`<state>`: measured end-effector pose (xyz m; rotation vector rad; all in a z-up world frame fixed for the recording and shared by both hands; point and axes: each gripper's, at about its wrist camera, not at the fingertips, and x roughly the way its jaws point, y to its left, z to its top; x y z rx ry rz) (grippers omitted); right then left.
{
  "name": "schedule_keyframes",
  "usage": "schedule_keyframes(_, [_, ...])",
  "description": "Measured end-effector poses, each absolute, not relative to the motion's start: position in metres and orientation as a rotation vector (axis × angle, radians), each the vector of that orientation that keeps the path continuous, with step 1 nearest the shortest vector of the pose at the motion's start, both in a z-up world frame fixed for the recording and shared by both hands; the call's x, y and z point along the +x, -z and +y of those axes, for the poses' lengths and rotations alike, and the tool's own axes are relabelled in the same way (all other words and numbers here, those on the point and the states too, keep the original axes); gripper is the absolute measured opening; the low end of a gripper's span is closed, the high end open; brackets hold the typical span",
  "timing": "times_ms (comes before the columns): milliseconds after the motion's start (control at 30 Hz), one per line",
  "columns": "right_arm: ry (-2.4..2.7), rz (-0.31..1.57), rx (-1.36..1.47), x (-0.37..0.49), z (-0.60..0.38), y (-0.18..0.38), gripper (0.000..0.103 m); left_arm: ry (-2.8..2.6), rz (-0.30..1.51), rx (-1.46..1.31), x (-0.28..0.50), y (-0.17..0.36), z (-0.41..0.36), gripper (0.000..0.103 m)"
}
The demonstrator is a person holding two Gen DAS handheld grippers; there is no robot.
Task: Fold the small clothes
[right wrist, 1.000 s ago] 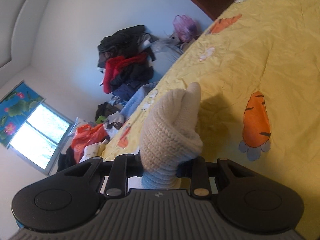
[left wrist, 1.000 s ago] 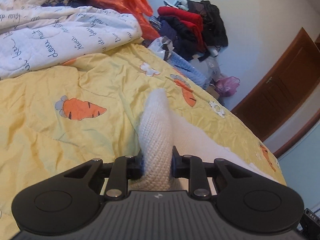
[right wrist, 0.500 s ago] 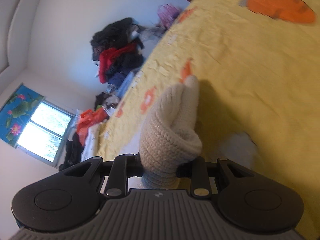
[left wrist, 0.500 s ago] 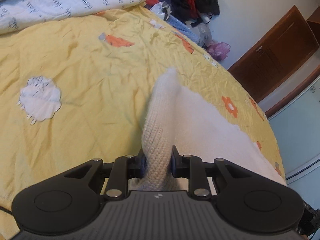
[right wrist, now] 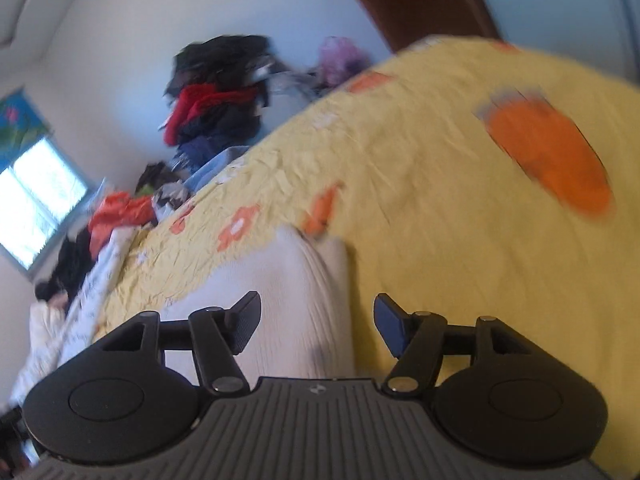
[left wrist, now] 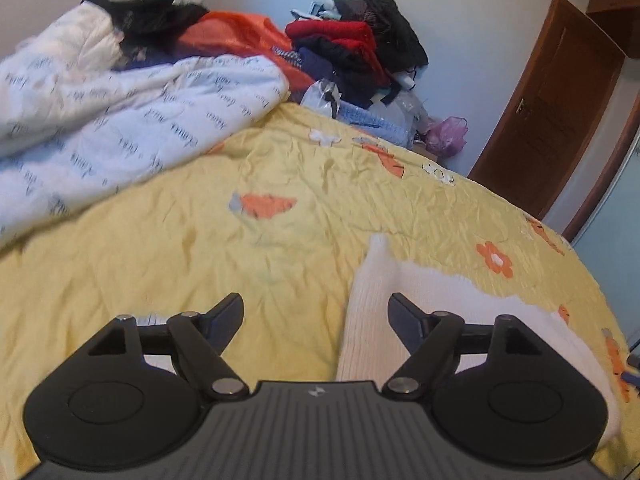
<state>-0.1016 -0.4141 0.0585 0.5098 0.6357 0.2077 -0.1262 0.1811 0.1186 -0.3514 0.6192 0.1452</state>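
Two grippers were recorded, both with fingers spread apart and nothing held. The left gripper point(left wrist: 316, 312) was seen above the yellow bedspread point(left wrist: 240, 264), with the knit garment point(left wrist: 400, 320) lying flat at 3 o'clock of its gap, one raised ridge close to the right finger. The right gripper point(right wrist: 318, 320) was seen directly over the same garment point(right wrist: 288, 300), whose far corner lay at 12 o'clock.

Risk, as judged: the released ridge could slump or spring open, since thick knit resists creasing; a finger dragged across it could pull the layers askew.

Open room was noted on the bedspread at 9 to 12 o'clock of the left gripper. A white quilt point(left wrist: 120, 120) bounded it at 10 o'clock, a clothes pile point(left wrist: 352, 52) at 12 o'clock, and the bed edge at 3 o'clock.
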Motion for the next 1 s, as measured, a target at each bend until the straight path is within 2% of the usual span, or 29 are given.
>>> schedule_keyframes(167, [-0.357,0.718,0.293,0.009,-0.375,-0.073,0.066,-0.049,0.71,-0.196,-0.025,-0.104,0.143,0.079])
schedule_keyframes(367, [-0.391,0.878,0.091,0.089,-0.33,-0.05,0.066,0.001,0.916,-0.079,0.056,-0.053,0.11,0.077])
schedule_keyframes(400, [-0.399,0.909,0.089,0.095,-0.325,-0.042,0.066,0.002,0.927,-0.077,0.062,-0.047,0.109,0.066])
schedule_keyframes(467, [-0.438,0.94,0.094,0.1,-0.316,-0.031,0.045,0.035,0.9,-0.117,0.064,-0.046,0.109,0.039])
schedule_keyframes(500, [-0.464,0.928,0.1,0.1,-0.314,-0.03,0.011,0.028,0.875,-0.116,0.064,-0.05,0.108,0.01])
schedule_keyframes(633, [-0.489,0.791,0.164,0.095,-0.32,-0.055,0.013,-0.047,0.743,-0.012,0.055,-0.069,0.098,0.01])
schedule_keyframes(700, [-0.467,0.737,0.225,0.096,-0.331,-0.061,0.013,-0.072,0.758,-0.003,0.061,-0.062,0.099,0.01])
schedule_keyframes(767, [-0.427,0.771,0.228,0.104,-0.335,-0.048,0.013,-0.11,0.815,-0.015,0.07,-0.043,0.103,0.01])
schedule_keyframes(833, [-0.402,0.826,0.203,0.109,-0.329,-0.029,0.013,-0.118,0.791,0.001,0.067,-0.037,0.1,0.011])
schedule_keyframes(900, [-0.394,0.827,0.195,0.106,-0.323,-0.024,0.016,-0.121,0.785,0.04,0.062,-0.041,0.096,0.016])
schedule_keyframes(933, [-0.385,0.825,0.192,0.105,-0.322,-0.025,0.031,-0.124,0.775,0.056,0.058,-0.045,0.095,0.02])
schedule_keyframes(967, [-0.365,0.824,0.19,0.104,-0.322,-0.027,0.037,-0.137,0.759,0.076,0.054,-0.051,0.094,0.021])
schedule_keyframes(1000, [-0.349,0.818,0.185,0.101,-0.323,-0.031,0.05,-0.163,0.734,0.097,0.047,-0.06,0.092,0.022])
